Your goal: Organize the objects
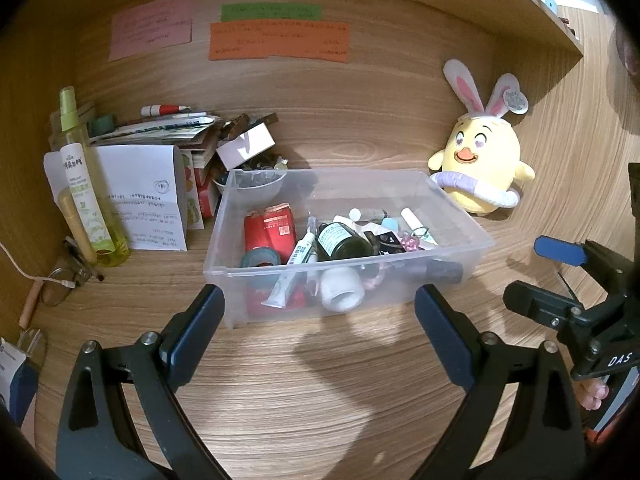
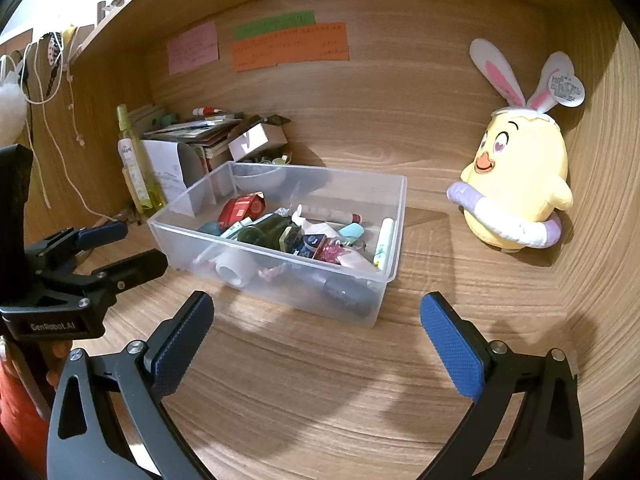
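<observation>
One clear plastic bin [image 1: 452, 208] of small items and one plush chick [image 1: 482, 160] sit on wood-grain desk [image 1: 320, 380]; left gripper [image 1: 320, 316] and right gripper [image 2: 316, 324] both gape, empty.

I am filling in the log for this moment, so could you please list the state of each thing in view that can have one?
left gripper: open, empty, before the bin.
right gripper: open, empty.
clear plastic bin: lidless, holding small items.
dark bottle: lying on its side in the bin.
white bottle: lying on its side in the bin.
green spray bottle: upright, capped.
plush chick: upright against the wall.
</observation>
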Motion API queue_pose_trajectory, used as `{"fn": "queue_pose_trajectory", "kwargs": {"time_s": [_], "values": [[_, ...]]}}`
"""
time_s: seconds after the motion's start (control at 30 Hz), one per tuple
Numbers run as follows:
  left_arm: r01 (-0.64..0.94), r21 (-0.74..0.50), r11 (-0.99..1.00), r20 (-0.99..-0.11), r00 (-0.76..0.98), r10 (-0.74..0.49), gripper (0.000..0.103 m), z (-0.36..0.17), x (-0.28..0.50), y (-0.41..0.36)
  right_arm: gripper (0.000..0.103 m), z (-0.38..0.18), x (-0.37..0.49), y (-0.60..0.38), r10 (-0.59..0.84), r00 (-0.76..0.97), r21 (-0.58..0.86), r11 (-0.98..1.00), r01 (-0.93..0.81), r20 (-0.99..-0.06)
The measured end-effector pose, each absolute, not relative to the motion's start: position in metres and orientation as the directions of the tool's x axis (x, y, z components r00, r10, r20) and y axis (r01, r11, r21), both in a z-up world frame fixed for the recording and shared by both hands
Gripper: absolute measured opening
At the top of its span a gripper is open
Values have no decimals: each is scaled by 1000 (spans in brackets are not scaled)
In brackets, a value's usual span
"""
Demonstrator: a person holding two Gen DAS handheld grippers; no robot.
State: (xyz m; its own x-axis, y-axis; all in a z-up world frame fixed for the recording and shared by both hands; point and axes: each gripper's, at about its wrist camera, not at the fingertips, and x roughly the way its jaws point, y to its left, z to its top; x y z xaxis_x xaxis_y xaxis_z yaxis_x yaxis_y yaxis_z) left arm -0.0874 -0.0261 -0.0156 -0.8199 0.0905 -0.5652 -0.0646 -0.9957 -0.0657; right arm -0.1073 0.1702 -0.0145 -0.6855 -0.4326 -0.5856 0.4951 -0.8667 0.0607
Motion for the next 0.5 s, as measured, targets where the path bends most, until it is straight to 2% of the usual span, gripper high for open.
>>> {"fn": "queue_pose_trajectory", "kwargs": {"time_s": [0.5], "values": [[-62, -74, -995, -567, -819, 94, 97, -14, -87, -25, 103, -15, -105, 169, -431, -684, 62, -868, 494, -588]]}}
